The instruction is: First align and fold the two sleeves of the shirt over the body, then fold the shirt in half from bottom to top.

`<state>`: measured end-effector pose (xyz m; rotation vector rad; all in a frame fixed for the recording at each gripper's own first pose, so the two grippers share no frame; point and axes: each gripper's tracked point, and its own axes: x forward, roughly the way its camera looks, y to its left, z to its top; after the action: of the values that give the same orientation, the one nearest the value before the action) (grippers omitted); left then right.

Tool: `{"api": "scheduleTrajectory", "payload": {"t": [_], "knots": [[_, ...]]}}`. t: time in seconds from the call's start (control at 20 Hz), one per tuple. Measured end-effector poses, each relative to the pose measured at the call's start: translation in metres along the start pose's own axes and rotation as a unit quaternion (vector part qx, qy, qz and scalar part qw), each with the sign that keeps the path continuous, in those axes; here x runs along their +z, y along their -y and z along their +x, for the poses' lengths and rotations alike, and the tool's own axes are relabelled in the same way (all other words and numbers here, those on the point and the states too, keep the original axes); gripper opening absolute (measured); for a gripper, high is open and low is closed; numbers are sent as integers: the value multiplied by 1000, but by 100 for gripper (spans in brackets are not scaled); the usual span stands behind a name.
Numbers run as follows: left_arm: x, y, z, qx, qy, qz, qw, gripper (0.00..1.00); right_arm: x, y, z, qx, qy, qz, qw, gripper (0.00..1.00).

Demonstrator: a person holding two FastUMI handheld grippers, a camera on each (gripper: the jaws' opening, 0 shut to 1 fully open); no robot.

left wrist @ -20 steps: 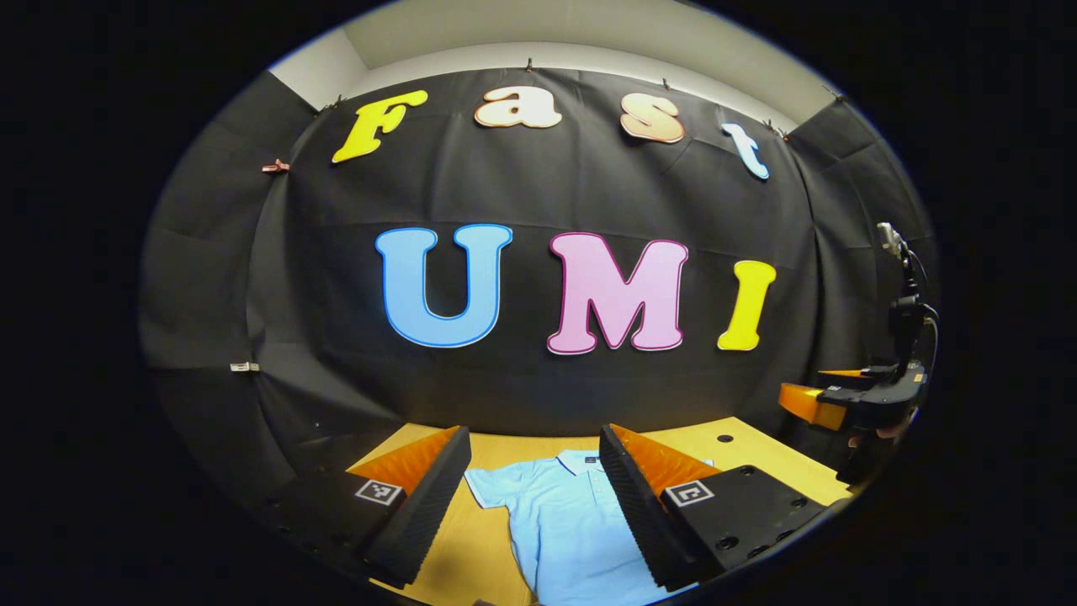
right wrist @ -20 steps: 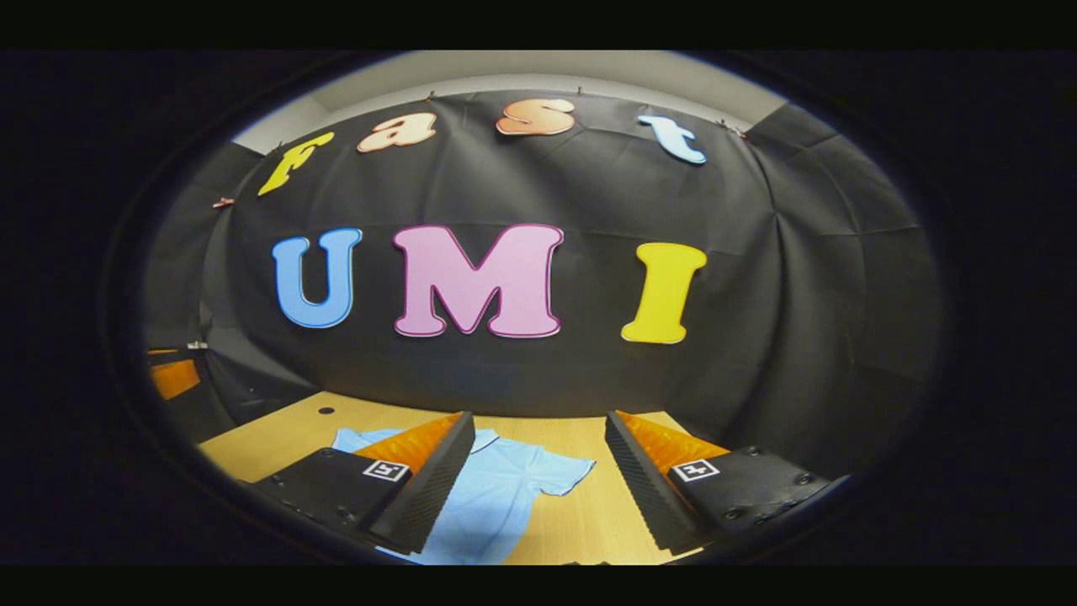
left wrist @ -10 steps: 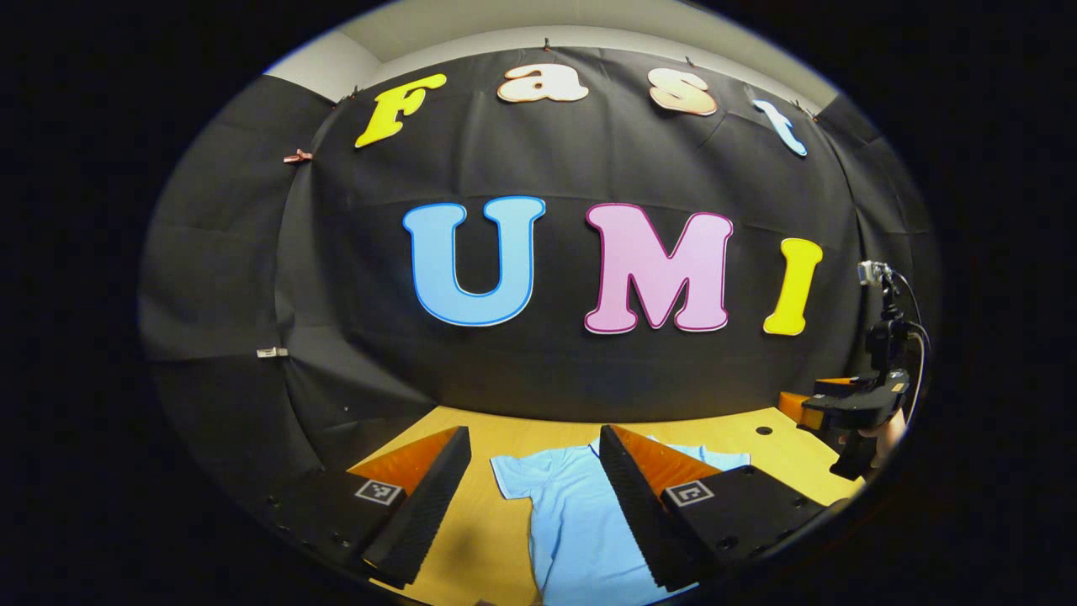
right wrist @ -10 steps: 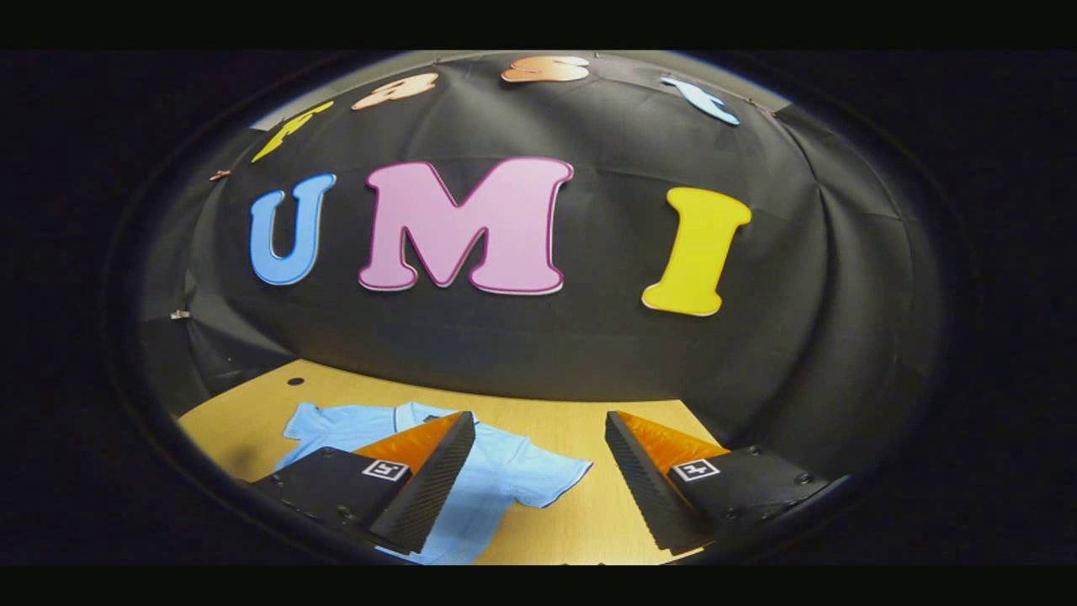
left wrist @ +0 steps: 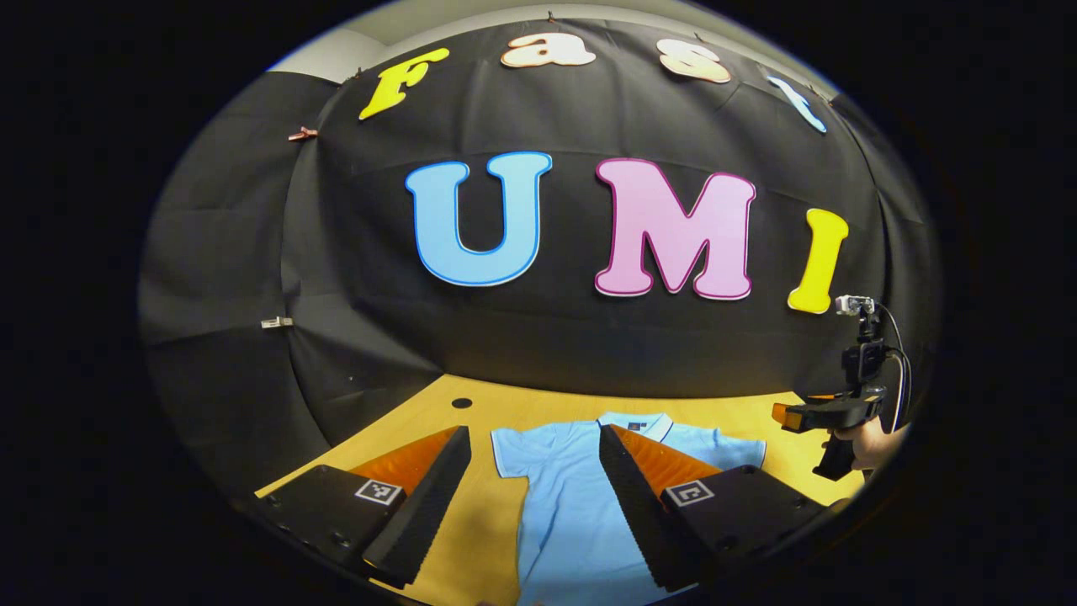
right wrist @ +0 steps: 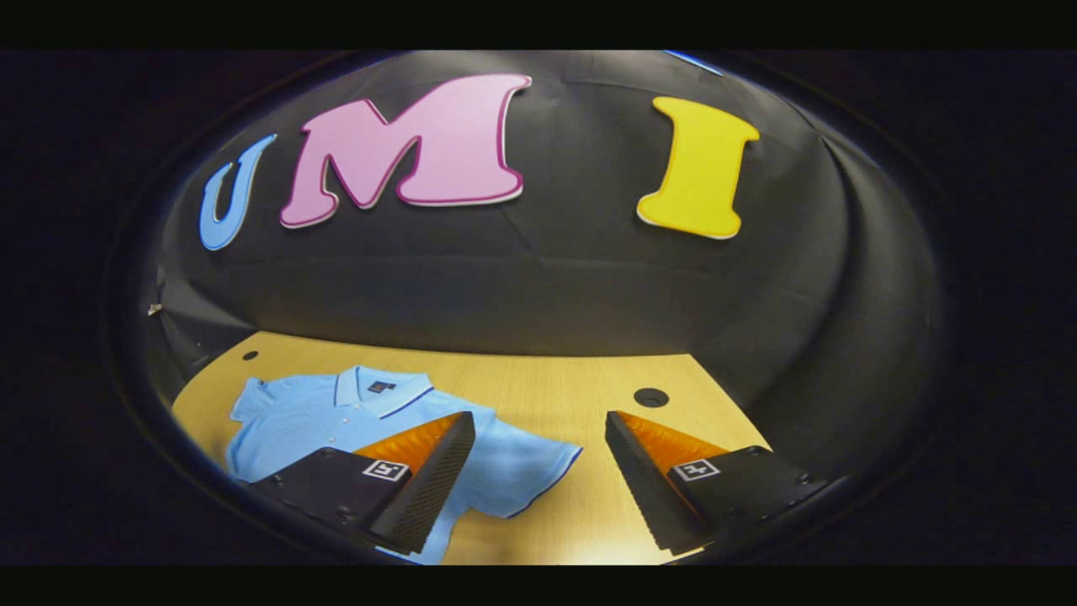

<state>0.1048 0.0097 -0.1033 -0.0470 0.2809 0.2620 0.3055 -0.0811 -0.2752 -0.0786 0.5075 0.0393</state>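
A light blue polo shirt [right wrist: 336, 417] is lying flat and face up on the wooden table [right wrist: 547, 379], its collar [right wrist: 383, 391] pointing toward the booth's black wall and its long axis running from there back toward the near edge. Both short sleeves [right wrist: 530, 471] are lying spread out to the sides, unfolded. The right gripper view is showing the collar, the placket and a round hole [right wrist: 650, 397] in the bare tabletop to the shirt's right, where open wood is stretching to the table's far edge. The left gripper view is showing the shirt's body [left wrist: 564, 505] running down between its fingers, another hole [left wrist: 461, 403] at far left, and a hand [left wrist: 871, 442] holding the right gripper [left wrist: 799, 415] above the table's right edge. The left gripper [left wrist: 534, 497] and the right gripper [right wrist: 538, 480] are both hovering above the shirt with jaws spread wide, gripping nothing.
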Motion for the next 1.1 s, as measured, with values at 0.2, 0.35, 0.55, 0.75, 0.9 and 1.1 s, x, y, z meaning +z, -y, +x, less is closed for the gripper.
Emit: {"api": "scheduleTrajectory", "payload": {"t": [0.2, 0.35, 0.55, 0.75, 0.9, 1.1], "knots": [[-12, 7, 12, 9, -22, -15, 1000, 98, -34, 7, 44, -3, -46, -3, 999, 97], [-15, 8, 21, 8, -26, -6, 1000, 98, -64, 17, 69, -9, -80, -5, 997, 97], [-21, 10, 33, 5, -36, -10, 999, 98, -101, 25, 87, -12, -126, -4, 992, 98], [-30, 12, 40, 8, -49, -28, 998, 98, -109, 20, 91, 5, -132, 3, 991, 95], [-31, 12, 41, 6, -50, -25, 998, 98, -109, 10, 94, 18, -134, 20, 991, 84], [-37, 6, 35, 10, -54, -29, 998, 98, -110, -4, 93, 32, -131, -10, 991, 27]]}}
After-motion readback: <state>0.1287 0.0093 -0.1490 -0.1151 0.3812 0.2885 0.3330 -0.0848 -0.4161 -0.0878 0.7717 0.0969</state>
